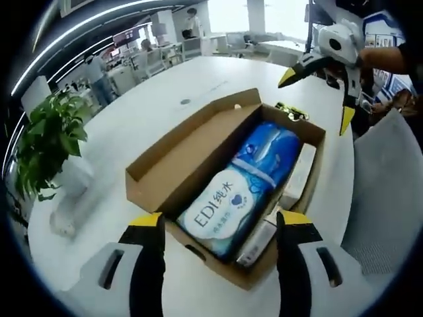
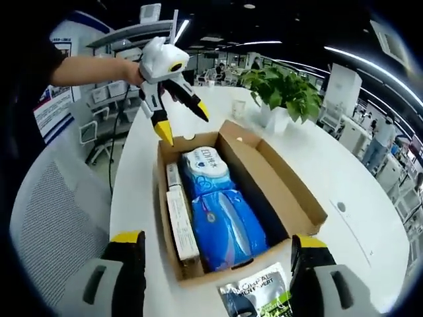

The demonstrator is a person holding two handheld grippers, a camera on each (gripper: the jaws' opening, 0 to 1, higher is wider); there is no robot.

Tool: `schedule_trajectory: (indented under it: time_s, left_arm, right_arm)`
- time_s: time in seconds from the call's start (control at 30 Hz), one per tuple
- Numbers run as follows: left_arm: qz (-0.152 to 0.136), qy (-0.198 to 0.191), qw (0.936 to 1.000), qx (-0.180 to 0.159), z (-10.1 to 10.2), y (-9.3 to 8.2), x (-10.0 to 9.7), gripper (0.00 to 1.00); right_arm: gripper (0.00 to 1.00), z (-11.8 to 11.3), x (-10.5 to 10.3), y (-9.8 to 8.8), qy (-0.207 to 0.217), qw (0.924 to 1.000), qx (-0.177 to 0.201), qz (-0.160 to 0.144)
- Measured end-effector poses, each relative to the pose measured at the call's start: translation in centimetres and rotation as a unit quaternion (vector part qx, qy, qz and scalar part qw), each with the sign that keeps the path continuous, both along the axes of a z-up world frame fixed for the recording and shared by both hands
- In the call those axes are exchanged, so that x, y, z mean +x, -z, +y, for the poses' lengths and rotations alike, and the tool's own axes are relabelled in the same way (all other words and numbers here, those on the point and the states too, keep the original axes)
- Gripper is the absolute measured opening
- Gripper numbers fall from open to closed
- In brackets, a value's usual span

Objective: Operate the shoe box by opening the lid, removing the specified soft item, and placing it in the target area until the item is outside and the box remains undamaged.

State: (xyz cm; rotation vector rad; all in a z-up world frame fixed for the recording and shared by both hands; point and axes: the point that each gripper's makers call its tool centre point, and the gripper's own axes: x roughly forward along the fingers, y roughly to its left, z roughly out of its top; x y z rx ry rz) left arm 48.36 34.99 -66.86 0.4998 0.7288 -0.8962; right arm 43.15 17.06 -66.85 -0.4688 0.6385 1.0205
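White and round-edged, the surface [image 1: 198,79] carries an open cardboard shoe box [image 1: 172,155], its lid folded back flat along one long side. Inside lies a soft blue-and-white wipes pack [image 1: 238,191], glossy and slightly crumpled, marked "EDI" with a heart, beside narrow white cartons [image 2: 178,221]. A potted plant [image 2: 281,92] stands near the box, and a small foil sachet [image 2: 254,297] rests just outside one end. Left gripper [image 1: 221,228] and right gripper [image 2: 218,247] both hover with fingers spread wide, holding nothing.
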Motion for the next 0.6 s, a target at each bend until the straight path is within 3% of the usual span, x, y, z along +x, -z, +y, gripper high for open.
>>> schedule_trajectory:
  time_s: [0.27, 0.6]
  left_arm:
    - [0.001, 0.040, 0.9990, 0.019, -0.2, 0.8, 0.0, 0.70]
    - [0.008, 0.084, 0.9960, 0.031, -0.7, 1.6, -0.1, 0.70]
  right_arm:
    - [0.91, 2.7, 0.2, -0.1, -0.025, 0.9996, 0.008, -0.006]
    - [0.90, 5.3, 0.5, 1.1, -0.046, 0.9988, 0.019, -0.001]
